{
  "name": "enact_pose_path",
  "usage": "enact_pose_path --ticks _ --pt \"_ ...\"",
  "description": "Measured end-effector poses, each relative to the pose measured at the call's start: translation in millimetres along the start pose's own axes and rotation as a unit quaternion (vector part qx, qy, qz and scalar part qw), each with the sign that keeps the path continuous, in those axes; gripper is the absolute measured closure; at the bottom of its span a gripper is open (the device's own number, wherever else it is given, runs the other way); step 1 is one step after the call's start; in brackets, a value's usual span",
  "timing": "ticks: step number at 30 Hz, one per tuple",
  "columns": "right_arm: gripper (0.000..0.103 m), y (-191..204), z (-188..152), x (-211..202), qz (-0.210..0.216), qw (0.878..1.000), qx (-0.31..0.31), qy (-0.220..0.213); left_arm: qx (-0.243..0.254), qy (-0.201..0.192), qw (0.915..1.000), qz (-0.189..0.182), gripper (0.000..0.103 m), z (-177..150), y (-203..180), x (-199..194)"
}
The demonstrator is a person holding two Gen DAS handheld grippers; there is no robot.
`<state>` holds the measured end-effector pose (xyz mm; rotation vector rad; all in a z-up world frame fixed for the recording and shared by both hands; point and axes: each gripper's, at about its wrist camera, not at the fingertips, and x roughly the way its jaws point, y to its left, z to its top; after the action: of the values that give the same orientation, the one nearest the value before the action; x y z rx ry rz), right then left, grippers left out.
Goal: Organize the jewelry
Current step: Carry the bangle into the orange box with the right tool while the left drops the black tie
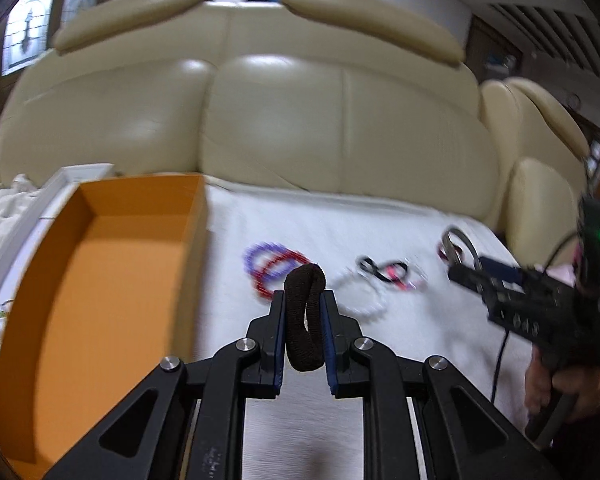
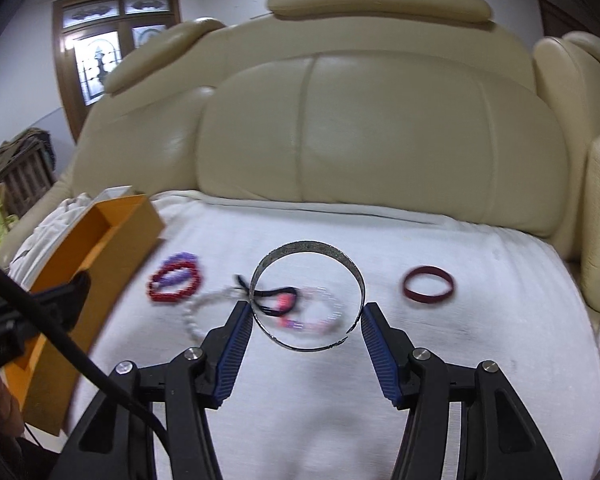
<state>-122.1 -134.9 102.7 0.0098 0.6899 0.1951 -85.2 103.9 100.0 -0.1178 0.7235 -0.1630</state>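
My left gripper [image 1: 304,300] is shut on a dark brown hair scrunchie [image 1: 306,320], which stands upright between the blue pads, above the white cloth [image 1: 380,360]. An open orange box [image 1: 100,280] lies just to its left. My right gripper [image 2: 306,312] is shut on a silver cuff bangle [image 2: 308,249], with both pads against its sides, and holds it above the cloth. On the cloth lie red and purple bead bracelets [image 2: 174,282], a white bead bracelet [image 2: 196,314], a black cord with pink beads [image 2: 278,300] and a dark red bangle [image 2: 428,284].
The white cloth [image 2: 460,360] covers the seat of a cream leather sofa [image 2: 360,140]. The backrest rises right behind the jewelry. A white box lid [image 1: 80,172] and crumpled white fabric [image 1: 4,208] sit beyond the orange box. A hand [image 1: 556,392] holds the right gripper.
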Motion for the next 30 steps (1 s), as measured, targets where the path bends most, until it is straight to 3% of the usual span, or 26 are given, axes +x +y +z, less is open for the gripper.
enact_pose_path --ticks 4,8,13,17,25,28,30 --pt "0.044 28.2 3.6 2.6 0.021 1.000 -0.018 0.001 -0.026 -0.033 0.9983 0.041 0.086 6.7 26.4 -17.2" --pt "0.044 62.4 6.8 8.0 0.046 0.998 -0.035 0.010 -0.055 -0.035 0.9931 0.098 0.086 8.8 62.8 -24.1" --pt "0.043 120.2 28.2 28.1 0.077 0.993 -0.079 0.040 -0.104 0.019 0.9833 0.148 0.086 0.0 114.6 -6.9" --pt "0.043 173.3 55.9 49.2 0.100 0.987 -0.108 0.066 -0.177 0.076 0.9713 0.140 0.086 -13.6 152.9 13.4" --pt "0.042 269.6 92.6 122.1 0.115 0.974 -0.142 0.137 -0.224 0.112 0.9540 0.165 0.086 -27.2 180.3 32.2" --pt "0.042 288.3 96.0 160.4 0.113 0.968 -0.133 0.179 -0.234 0.116 0.9491 0.175 0.079 -26.1 188.6 36.1" --pt "0.041 296.1 95.2 181.6 0.110 0.963 -0.128 0.210 -0.232 0.115 0.9470 0.189 0.061 -25.4 188.9 35.8"
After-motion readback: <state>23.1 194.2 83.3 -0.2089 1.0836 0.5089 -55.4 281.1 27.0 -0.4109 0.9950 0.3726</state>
